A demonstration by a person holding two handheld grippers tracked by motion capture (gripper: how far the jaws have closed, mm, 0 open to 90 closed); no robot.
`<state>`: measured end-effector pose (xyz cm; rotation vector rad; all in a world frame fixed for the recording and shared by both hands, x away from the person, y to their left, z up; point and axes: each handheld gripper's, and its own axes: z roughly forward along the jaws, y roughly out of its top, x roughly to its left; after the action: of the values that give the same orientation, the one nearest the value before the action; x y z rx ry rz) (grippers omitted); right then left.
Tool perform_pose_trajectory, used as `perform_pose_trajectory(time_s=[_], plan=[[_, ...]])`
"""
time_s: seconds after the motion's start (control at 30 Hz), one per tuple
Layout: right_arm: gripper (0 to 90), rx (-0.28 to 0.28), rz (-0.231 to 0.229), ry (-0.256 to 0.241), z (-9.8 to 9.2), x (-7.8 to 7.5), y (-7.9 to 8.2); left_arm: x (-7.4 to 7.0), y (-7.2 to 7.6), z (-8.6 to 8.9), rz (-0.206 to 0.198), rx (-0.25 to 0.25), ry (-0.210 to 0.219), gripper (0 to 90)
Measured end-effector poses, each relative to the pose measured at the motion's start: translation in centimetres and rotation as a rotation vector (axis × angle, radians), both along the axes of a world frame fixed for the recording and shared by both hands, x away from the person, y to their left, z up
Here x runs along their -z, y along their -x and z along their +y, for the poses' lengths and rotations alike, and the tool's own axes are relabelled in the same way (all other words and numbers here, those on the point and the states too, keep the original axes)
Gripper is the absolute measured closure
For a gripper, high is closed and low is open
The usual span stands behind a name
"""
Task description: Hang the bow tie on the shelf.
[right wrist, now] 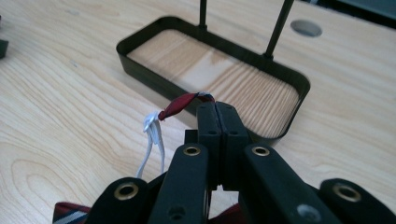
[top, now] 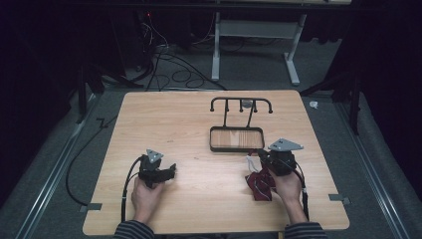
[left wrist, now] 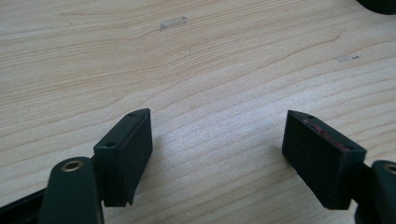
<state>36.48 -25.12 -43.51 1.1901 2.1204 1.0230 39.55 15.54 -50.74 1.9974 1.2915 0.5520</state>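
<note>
dark red cloth (right wrist: 180, 105) pinched in the right claw (right wrist: 218, 112) beside the bare-floored black tray (right wrist: 140, 70); left claw (left wrist: 217, 140) spread wide.

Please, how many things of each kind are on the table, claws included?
Claws: 2, left, right
Rack with tray: 1
Red cloth item with white string: 1
Total: 4

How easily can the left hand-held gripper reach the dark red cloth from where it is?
Probably yes: the left hand-held gripper is open and holds nothing, and bare table lies between it and the dark red cloth, which the right hand-held gripper pinches.
</note>
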Motion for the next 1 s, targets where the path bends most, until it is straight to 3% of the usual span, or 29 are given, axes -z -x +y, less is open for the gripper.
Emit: perform_pose_trajectory(time_s=[0.47,1.0], plan=[[90.0,-0.01,-0.077,-0.009,-0.2,-3.0,0.9,0.0,0.0,0.0,0.0,0.0,0.0,24.9],[90.0,-0.024,-0.133,0.007,0.2,-5.9,0.9,0.0,0.0,0.0,0.001,0.0,0.003,24.7]])
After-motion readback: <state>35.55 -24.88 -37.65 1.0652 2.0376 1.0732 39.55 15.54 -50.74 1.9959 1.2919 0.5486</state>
